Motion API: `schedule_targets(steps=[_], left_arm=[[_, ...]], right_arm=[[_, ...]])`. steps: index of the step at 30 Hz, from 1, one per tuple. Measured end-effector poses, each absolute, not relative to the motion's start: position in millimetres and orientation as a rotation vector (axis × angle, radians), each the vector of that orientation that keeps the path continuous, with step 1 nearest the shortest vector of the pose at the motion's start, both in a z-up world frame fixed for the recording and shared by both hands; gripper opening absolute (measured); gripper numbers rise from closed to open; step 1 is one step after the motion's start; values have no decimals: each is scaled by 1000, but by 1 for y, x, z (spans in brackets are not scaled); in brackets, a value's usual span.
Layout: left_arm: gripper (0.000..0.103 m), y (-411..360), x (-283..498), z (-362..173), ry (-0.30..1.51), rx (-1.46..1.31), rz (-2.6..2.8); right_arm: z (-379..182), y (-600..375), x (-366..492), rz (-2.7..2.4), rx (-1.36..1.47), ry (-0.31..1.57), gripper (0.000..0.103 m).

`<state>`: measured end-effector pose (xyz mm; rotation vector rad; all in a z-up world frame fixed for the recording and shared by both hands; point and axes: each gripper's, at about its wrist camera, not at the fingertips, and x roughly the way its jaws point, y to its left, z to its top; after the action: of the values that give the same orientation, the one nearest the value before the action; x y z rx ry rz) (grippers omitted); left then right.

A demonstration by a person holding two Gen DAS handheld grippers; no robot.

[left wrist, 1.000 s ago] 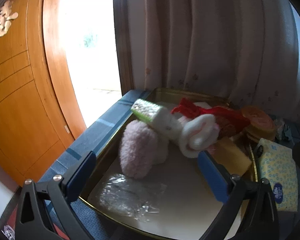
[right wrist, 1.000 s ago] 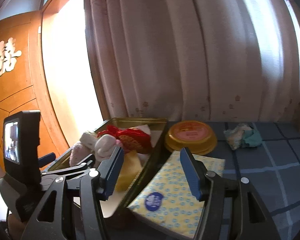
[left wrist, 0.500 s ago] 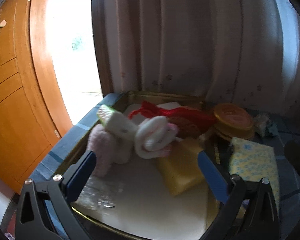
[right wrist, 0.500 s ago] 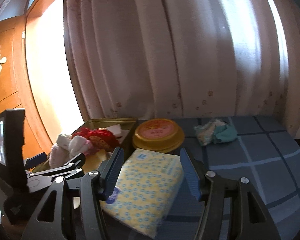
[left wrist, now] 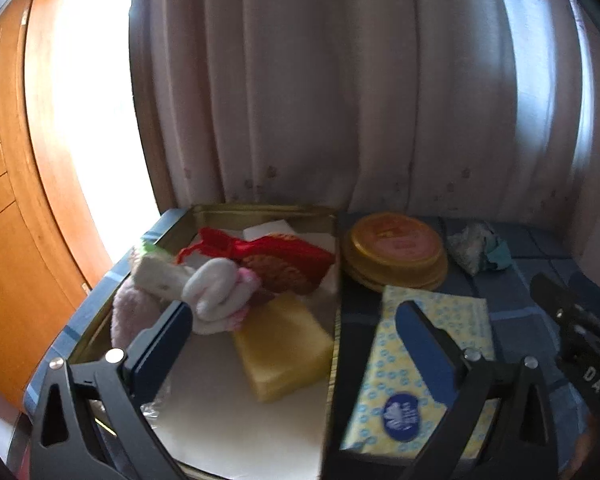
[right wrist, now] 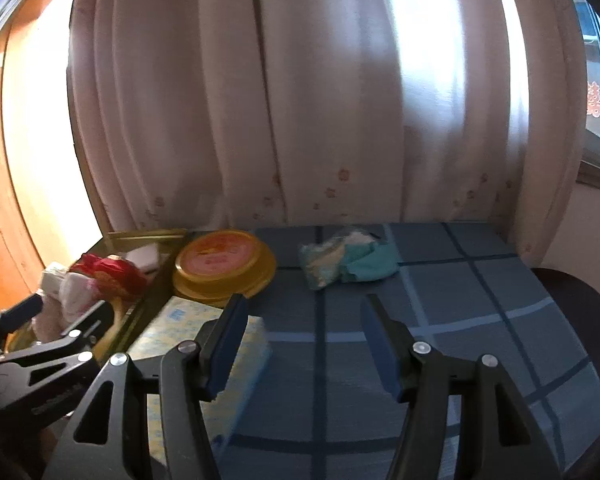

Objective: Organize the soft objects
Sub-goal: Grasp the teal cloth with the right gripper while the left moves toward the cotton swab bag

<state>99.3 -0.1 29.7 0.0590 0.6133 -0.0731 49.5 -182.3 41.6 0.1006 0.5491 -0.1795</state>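
left tool (left wrist: 294,322): jaws apart, empty | right tool (right wrist: 304,334): jaws apart, empty (both angled downward)

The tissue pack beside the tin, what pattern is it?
Tissue pack: yellow with small blue rings; clearest in the left wrist view.

Plaid tablecloth (right wrist: 440,320): tin (left wrist: 260,211), tissues (left wrist: 440,344)

Open blue cloth fills the desk (right wrist: 440,340) toward its right edge; only a crumpled wad (right wrist: 346,262) interrupts near the back edge.
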Motion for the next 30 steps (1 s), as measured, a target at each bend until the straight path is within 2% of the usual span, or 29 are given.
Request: schedule_targets(steps=[30], left_arm=[[103, -110, 113, 39, 624, 139, -229]], right_arm=[[37, -277, 77, -347, 111, 582, 61]])
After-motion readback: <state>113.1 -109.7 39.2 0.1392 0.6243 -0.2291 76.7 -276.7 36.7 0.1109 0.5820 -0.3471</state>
